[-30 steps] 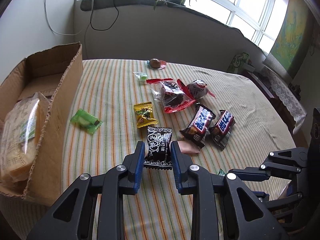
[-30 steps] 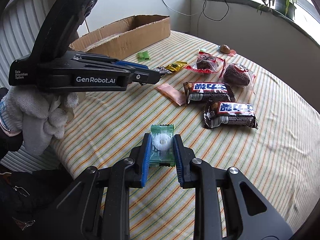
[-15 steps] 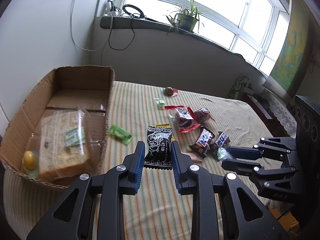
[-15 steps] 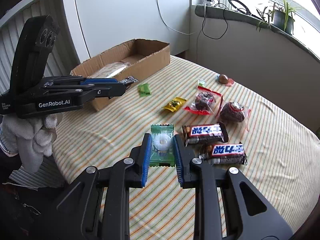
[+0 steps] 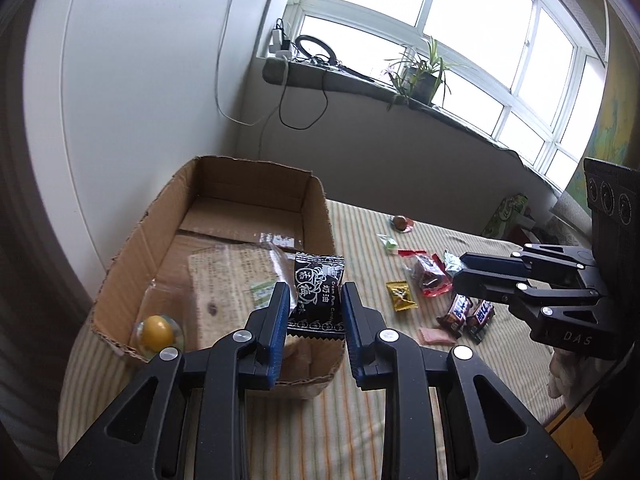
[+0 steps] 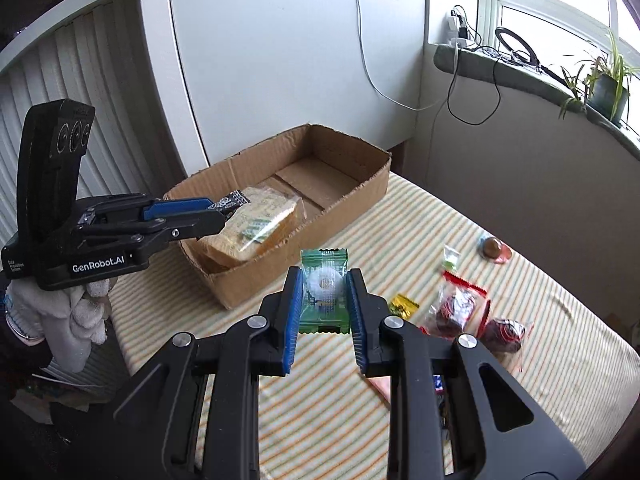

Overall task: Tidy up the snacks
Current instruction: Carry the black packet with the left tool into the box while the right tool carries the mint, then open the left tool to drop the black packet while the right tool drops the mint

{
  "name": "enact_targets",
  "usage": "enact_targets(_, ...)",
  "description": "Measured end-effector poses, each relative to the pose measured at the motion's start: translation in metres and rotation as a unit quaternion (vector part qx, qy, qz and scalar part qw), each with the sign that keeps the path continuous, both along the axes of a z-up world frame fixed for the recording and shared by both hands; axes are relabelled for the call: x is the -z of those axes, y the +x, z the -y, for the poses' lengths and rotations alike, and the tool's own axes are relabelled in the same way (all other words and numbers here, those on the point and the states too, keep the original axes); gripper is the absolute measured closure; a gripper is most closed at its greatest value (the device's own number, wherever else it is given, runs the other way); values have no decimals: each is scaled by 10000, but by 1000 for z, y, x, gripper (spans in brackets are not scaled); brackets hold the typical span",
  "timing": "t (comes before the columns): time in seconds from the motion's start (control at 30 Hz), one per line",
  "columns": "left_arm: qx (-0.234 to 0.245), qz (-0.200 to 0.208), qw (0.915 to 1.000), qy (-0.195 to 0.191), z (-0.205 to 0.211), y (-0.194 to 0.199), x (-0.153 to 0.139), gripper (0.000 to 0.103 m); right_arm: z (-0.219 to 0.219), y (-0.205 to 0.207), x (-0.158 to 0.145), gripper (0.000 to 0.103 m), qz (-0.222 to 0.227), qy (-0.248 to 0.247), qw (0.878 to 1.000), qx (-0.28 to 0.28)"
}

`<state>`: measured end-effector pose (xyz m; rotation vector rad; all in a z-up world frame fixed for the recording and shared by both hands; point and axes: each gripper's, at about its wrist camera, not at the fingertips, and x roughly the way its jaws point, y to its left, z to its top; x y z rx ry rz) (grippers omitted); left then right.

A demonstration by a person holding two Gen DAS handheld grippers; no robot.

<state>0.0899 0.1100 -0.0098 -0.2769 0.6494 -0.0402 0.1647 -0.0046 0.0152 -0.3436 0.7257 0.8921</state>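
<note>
My left gripper (image 5: 314,308) is shut on a black candy packet (image 5: 318,294) and hangs over the near right corner of the cardboard box (image 5: 160,216). The box holds a wrapped bread loaf (image 5: 232,280) and a yellow sweet (image 5: 156,329). In the right wrist view the left gripper (image 6: 224,210) reaches over the box (image 6: 340,208) from the left, above the loaf (image 6: 256,220). My right gripper (image 6: 323,292) is shut on a green packet with a white ring (image 6: 323,286), above the striped tablecloth just right of the box. It also shows at the right of the left wrist view as the right gripper (image 5: 456,268).
Loose snacks lie on the striped table (image 5: 360,420): a yellow packet (image 5: 402,296), a red-wrapped cake (image 5: 430,276), two chocolate bars (image 5: 468,314), a pink wafer (image 5: 434,336), a small green sweet (image 5: 388,242) and a brown one (image 5: 400,222). A white wall stands behind the box.
Both grippers have lifted their packets off the table and carried them left toward the box. The left one now hangs over the box's corner; the right one nears its side.
</note>
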Motion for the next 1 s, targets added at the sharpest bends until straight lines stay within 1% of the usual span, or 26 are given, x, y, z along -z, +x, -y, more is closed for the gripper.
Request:
enact_targets(0.17, -157, 28, 9999, 3, -17, -3, -1, 79, -29, 11, -3, 80, -12, 17, 10000, -67)
enact_targets(0.47, -392, 6, 9992, -28, -45, 0, 2, 79, -77, 32, 1, 80, -20, -67, 9998, -170)
enact_targets(0.7, -476, -82, 9988, 21, -54, 9, 6, 79, -103, 52, 11, 80, -100, -170, 9996, -197)
enact_targets(0.83, -479, -118, 9987, 149, -53, 14, 7, 79, -112, 64, 16, 80, -174, -192, 9995, -204)
enact_targets(1.0, -487, -180, 9984, 215, -54, 16, 9, 79, -126, 80, 25, 80, -300, -231, 9991, -186)
